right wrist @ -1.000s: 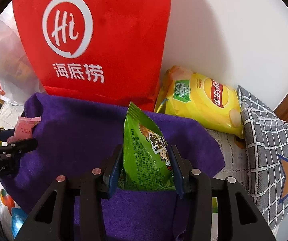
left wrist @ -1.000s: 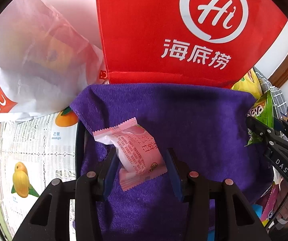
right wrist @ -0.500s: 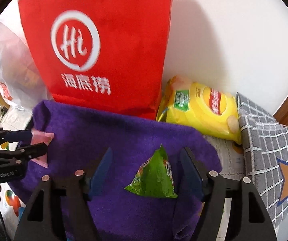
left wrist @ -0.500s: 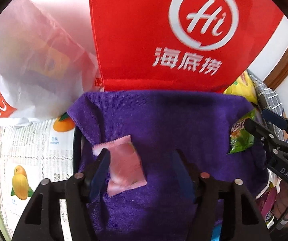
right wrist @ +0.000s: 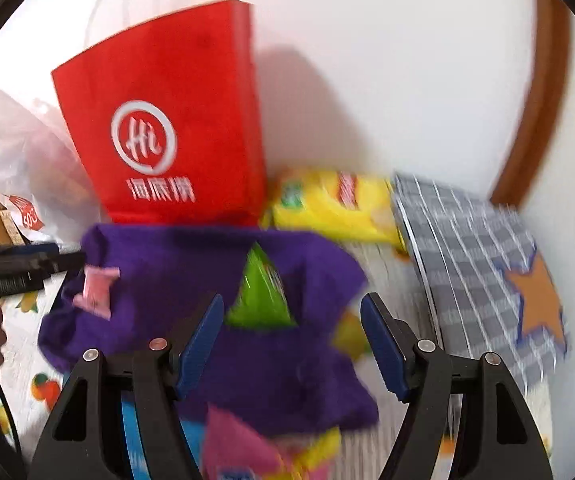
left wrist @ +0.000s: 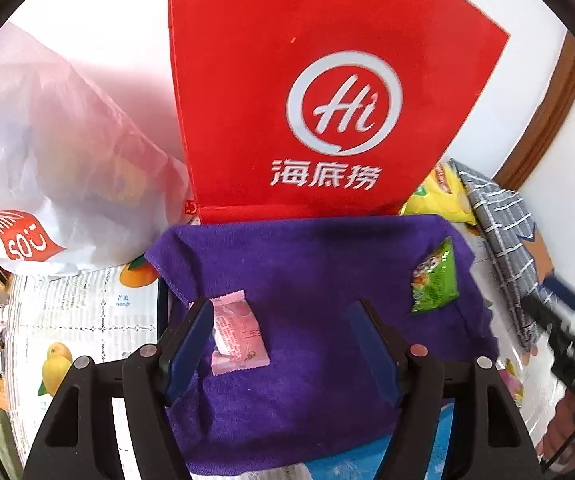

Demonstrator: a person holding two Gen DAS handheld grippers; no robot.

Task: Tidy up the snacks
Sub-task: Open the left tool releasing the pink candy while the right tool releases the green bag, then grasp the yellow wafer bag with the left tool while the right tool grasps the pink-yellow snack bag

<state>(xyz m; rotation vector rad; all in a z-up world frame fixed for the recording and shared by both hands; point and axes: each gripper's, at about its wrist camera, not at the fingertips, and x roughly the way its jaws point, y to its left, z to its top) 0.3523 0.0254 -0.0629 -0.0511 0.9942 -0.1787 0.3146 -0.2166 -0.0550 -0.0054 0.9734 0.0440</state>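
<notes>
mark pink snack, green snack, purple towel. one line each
pink snack (left wrist: 239, 334), left wrist view, middle of the wrapper face.
green snack (left wrist: 435, 280), left wrist view, middle of the printed front.
purple towel (left wrist: 315, 264), left wrist view, bare patch between the two snacks.

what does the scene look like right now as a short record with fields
surface: purple towel
pink snack: pink packet lying on the towel, beside the left gripper's inner left finger, not gripped
green snack: green packet lying on the towel, ahead of the right gripper
left gripper: fingers open
right gripper: fingers open, view blurred
behind towel: red bag standing upright
right of the bag: yellow chip bag, checked cushion
left of the bag: white plastic bag
</notes>
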